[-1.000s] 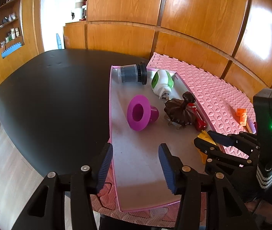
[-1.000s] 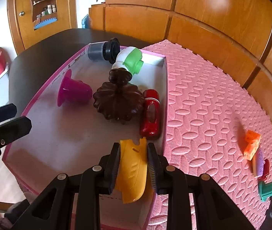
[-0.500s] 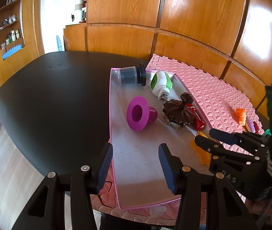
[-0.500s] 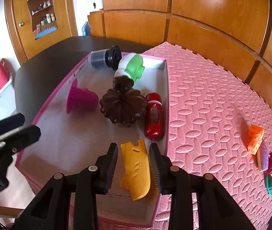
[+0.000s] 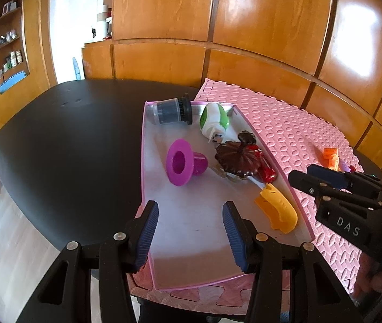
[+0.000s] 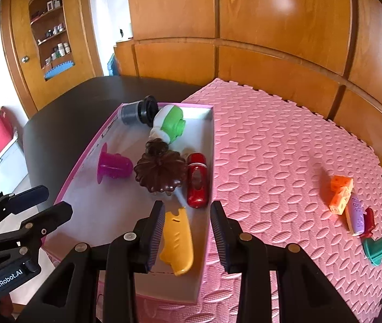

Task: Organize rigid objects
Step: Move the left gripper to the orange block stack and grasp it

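Observation:
A pink-rimmed box (image 5: 146,161) (image 6: 209,161) lies on a pink foam mat (image 6: 277,145). In it lie a yellow piece (image 5: 278,210) (image 6: 177,239), a red toy car (image 6: 197,180), a brown fluted mould (image 5: 238,160) (image 6: 160,171), a magenta cup (image 5: 184,162) (image 6: 113,164), a green-white plug (image 5: 214,119) (image 6: 170,125) and a dark jar (image 5: 172,110) (image 6: 137,111). My right gripper (image 6: 187,235) is open and empty, above the yellow piece. My left gripper (image 5: 189,235) is open and empty over the box's near end.
On the mat at the right lie an orange block (image 6: 340,193), a lilac piece (image 6: 355,215), a small red piece (image 6: 368,222) and a teal piece (image 6: 379,247). The mat lies on a black table (image 5: 69,140). Wooden wall panels stand behind.
My right gripper has opened, let go of the yellow piece and drawn back; the piece now lies in the box. The left gripper has barely moved.

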{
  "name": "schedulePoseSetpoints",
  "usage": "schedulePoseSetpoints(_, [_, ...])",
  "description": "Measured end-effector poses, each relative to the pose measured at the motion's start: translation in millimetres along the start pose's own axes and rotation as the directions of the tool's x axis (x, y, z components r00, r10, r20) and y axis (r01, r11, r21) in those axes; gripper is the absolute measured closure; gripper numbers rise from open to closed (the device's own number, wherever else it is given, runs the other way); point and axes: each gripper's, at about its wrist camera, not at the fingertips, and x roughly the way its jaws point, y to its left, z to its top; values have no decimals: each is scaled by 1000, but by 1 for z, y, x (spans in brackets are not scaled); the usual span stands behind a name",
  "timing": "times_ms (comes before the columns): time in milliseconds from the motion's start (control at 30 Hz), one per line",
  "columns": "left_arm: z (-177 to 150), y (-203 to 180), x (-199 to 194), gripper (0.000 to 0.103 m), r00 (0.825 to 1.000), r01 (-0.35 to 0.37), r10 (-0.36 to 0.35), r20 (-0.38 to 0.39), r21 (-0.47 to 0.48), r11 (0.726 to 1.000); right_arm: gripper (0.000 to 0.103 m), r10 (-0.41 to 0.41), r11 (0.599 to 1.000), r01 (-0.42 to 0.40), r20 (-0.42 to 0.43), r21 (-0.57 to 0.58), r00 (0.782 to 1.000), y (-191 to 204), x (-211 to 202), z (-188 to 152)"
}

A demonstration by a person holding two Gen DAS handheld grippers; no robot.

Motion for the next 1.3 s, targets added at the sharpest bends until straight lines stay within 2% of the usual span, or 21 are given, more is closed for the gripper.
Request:
schedulePoseSetpoints(367, [5, -21, -6, 53, 999, 33, -34, 16, 56, 998, 63, -71, 994, 69, 22, 84, 997, -52, -17, -3])
schedulePoseSetpoints(533, [10, -36, -8, 52, 998, 52, -54, 20, 94, 994, 63, -144, 980, 139, 23, 140, 989, -96, -31, -9])
schedulePoseSetpoints(667, [14, -49, -9, 51, 997, 65, -69, 24, 130, 989, 63, -223, 955, 214, 24, 208, 974, -142, -49, -16])
schedulePoseSetpoints(767, [20, -63, -10, 51, 996, 85, -90, 26, 155, 984, 62, -298, 917, 279, 24, 284, 954, -183, -65, -24])
schedulePoseSetpoints(900, [26, -84, -8, 48, 992, 116, -122, 21, 198, 973, 62, -395, 839, 357, 8, 411, 919, -243, -86, -43])
schedulePoseSetpoints(1033, [32, -109, -1, 47, 987, 155, -158, -7, 237, 959, 62, -457, 762, 398, -10, 511, 889, -284, -98, -65])
schedulePoseSetpoints(1100, [35, -124, 6, 47, 984, 176, -173, -33, 243, 954, 62, -461, 709, 384, -24, 591, 887, -302, -100, -80])
schedulePoseSetpoints(1167, [39, -140, 16, 47, 978, 209, -199, -66, 245, 947, 62, -434, 679, 360, -45, 641, 900, -314, -98, -88])
schedulePoseSetpoints(1200, [41, -147, 20, 47, 974, 223, -210, -81, 244, 944, 62, -421, 668, 335, -34, 664, 906, -318, -101, -90])
schedulePoseSetpoints(1300, [44, -170, 35, 47, 965, 256, -233, -119, 247, 935, 62, -429, 671, 331, -18, 664, 903, -318, -105, -90])
